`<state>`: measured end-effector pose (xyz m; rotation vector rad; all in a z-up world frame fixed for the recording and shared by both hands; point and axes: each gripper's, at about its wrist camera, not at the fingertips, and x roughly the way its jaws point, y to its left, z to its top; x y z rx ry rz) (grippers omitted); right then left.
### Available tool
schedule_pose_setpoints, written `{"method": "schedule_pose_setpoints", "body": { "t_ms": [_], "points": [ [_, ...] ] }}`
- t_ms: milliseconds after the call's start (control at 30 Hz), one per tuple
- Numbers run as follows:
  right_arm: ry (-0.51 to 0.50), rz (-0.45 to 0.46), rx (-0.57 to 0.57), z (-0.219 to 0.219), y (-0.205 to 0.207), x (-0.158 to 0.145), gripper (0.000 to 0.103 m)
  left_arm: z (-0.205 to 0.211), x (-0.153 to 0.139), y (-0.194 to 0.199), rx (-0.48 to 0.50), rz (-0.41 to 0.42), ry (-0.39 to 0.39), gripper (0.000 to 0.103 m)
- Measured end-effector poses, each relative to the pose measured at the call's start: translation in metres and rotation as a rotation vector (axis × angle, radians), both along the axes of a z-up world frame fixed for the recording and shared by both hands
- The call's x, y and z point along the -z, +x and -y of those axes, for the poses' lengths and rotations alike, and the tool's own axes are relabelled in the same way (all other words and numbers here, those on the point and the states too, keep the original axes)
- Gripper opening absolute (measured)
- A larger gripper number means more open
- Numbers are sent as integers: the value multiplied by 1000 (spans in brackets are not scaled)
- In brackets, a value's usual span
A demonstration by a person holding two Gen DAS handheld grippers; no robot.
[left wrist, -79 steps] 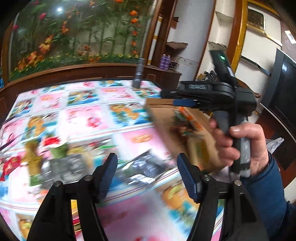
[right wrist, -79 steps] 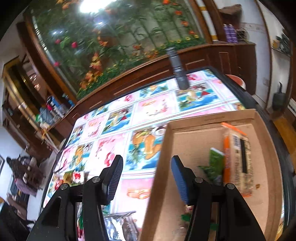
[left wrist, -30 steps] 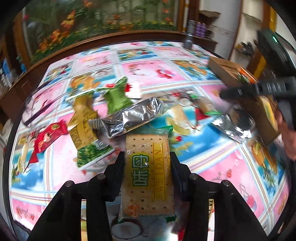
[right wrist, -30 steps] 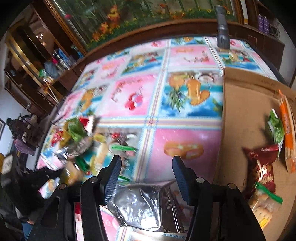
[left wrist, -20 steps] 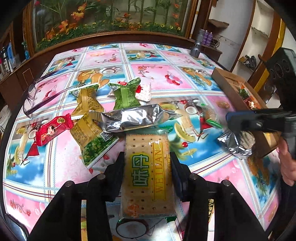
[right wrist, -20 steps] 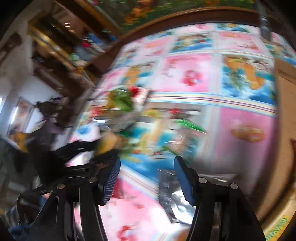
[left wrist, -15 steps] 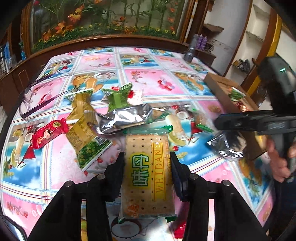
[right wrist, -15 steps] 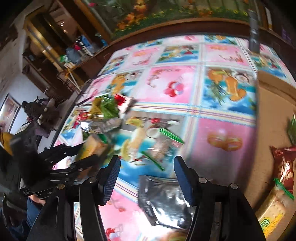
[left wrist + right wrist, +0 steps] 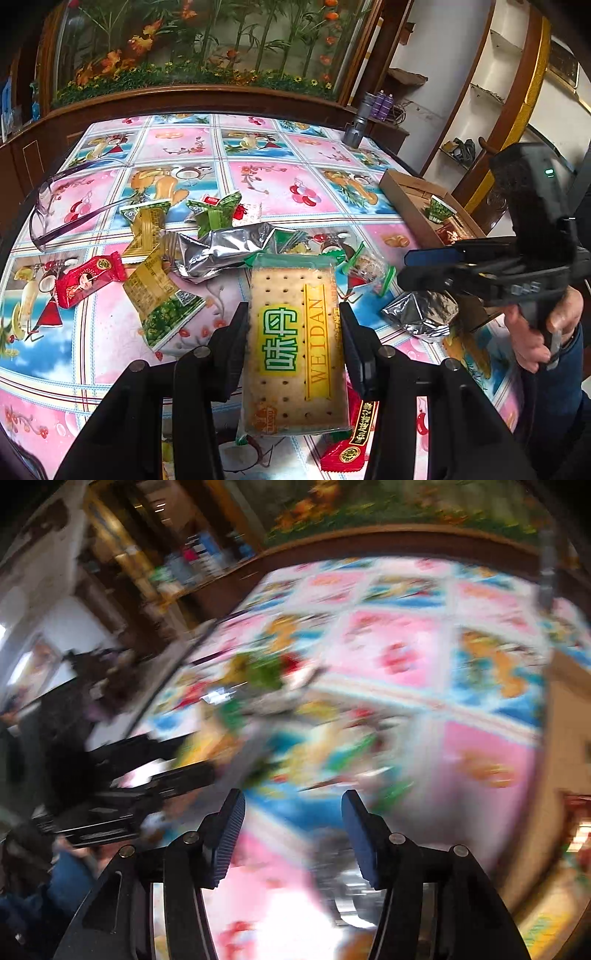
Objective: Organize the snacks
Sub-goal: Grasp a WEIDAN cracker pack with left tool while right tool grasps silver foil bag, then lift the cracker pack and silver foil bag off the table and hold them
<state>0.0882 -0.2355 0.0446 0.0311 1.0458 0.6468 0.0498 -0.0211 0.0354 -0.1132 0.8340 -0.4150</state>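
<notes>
My left gripper [image 9: 293, 334] is shut on a flat cracker pack [image 9: 293, 345] with a yellow WEIDAN label and holds it above the table. Loose snacks lie beyond it: a long silver pouch [image 9: 221, 249], green packets [image 9: 216, 212], a red packet [image 9: 88, 275] and a small silver pouch [image 9: 419, 312]. The cardboard box [image 9: 406, 201] with snacks inside sits at the right edge. My right gripper [image 9: 291, 830] is open and empty over the table; its view is blurred. It also shows in the left wrist view [image 9: 424, 262], above the small silver pouch.
The table has a pink and blue picture cloth [image 9: 258, 181]. A pair of glasses [image 9: 62, 218] lies at the left. A grey flashlight [image 9: 356, 127] stands at the far edge. A red packet [image 9: 351, 443] lies under the cracker pack.
My left gripper has closed on the cracker pack and lifted it slightly. My right gripper has left the box and swings left over the snack pile, still open.
</notes>
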Motion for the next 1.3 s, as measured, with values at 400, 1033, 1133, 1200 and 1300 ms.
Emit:
{"method": "schedule_pose_setpoints", "body": {
  "t_ms": [400,1033,1133,1200,1300],
  "points": [
    [42,-86,-49,-16,-41,18,59,-4,-12,-8,33,37,-50,45],
    [-48,-125,416,28,-100,11,60,-6,-20,-19,40,51,-95,45],
    [-111,-124,400,8,-82,19,60,-6,-18,-14,25,41,-84,45],
    [-156,-100,367,-7,-76,21,64,-4,-13,-10,19,24,-63,45],
    [-285,-36,296,-31,-77,24,67,5,-6,-4,25,2,-21,45]
  ]
}}
